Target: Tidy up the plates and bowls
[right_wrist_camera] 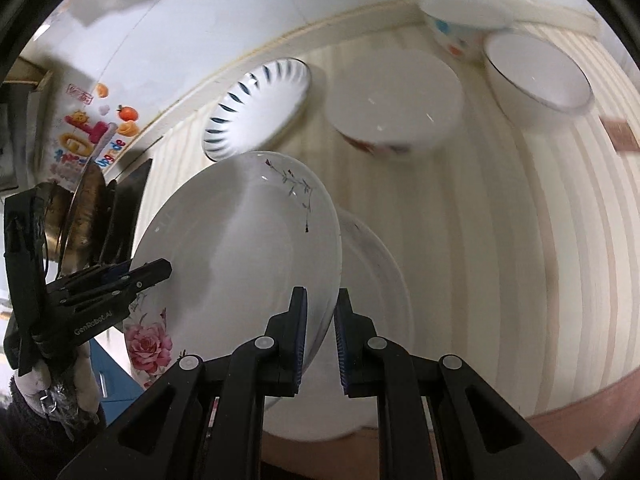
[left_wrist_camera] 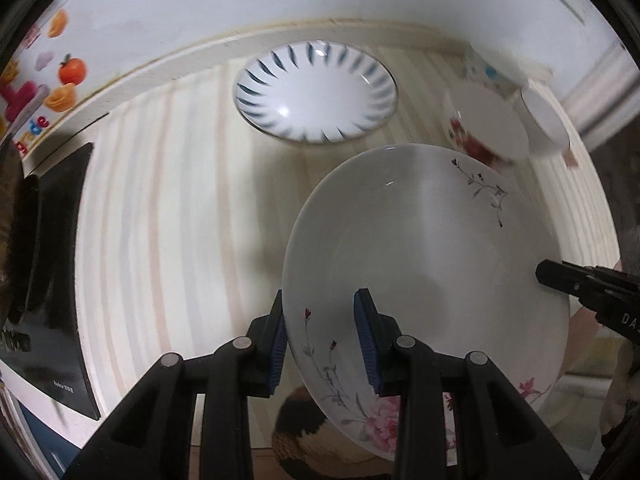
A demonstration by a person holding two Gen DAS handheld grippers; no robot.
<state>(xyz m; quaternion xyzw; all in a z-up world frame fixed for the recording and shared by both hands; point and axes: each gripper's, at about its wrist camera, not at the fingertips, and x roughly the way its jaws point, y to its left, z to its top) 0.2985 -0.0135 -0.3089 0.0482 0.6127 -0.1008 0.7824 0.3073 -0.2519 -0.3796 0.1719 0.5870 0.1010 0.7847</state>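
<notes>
A large white plate with pink flowers and grey sprigs (left_wrist_camera: 420,260) (right_wrist_camera: 240,264) hangs tilted above the striped tabletop, held from both sides. My left gripper (left_wrist_camera: 322,300) (right_wrist_camera: 152,272) is shut on its left rim, one pad outside and one inside. My right gripper (right_wrist_camera: 320,294) (left_wrist_camera: 560,276) is shut on the opposite rim. A blue-striped plate (left_wrist_camera: 316,92) (right_wrist_camera: 256,108) lies near the wall. Beyond stand a white bowl with red flowers (left_wrist_camera: 484,124) (right_wrist_camera: 394,100), a plain white bowl (left_wrist_camera: 544,120) (right_wrist_camera: 536,76) and a spotted bowl (left_wrist_camera: 484,68) (right_wrist_camera: 456,32).
A black cooktop (left_wrist_camera: 52,280) with a metal pot (right_wrist_camera: 80,208) fills the left side, below a cartoon sticker on the wall (left_wrist_camera: 48,80). A gloved hand (right_wrist_camera: 60,380) holds the left gripper. A pale rounded shape (right_wrist_camera: 384,300) shows behind the held plate; I cannot tell what it is.
</notes>
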